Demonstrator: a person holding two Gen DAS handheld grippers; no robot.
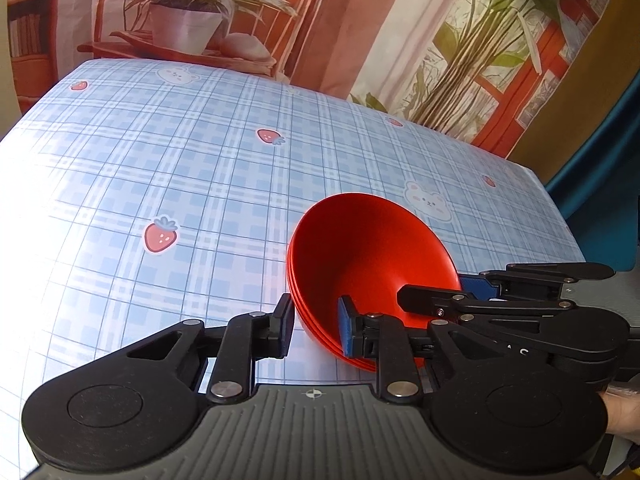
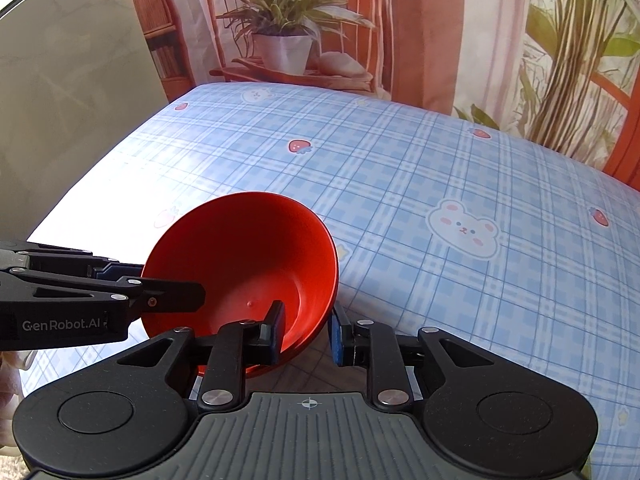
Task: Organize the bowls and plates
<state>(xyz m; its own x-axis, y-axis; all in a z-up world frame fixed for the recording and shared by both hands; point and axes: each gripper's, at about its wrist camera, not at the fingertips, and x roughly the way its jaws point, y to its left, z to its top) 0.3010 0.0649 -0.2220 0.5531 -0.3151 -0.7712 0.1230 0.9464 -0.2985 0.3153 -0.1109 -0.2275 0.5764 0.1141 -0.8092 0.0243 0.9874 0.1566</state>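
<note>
A nested stack of red bowls [image 1: 360,256] is held tilted above the blue plaid tablecloth [image 1: 180,168]. My left gripper [image 1: 316,326] straddles the stack's near-left rim, one finger outside, one inside, with a gap to the outer finger. My right gripper [image 2: 306,330] straddles the opposite rim of the red bowl stack [image 2: 248,260], inner finger inside, outer finger just outside the wall. Each gripper shows in the other's view: the right gripper [image 1: 432,300] at the bowl's right, the left gripper [image 2: 172,292] at the bowl's left.
The tablecloth [image 2: 440,168] has strawberry and bear prints. A printed backdrop with a potted plant [image 1: 188,20] hangs behind the table's far edge. A grey wall [image 2: 60,100] lies left of the table.
</note>
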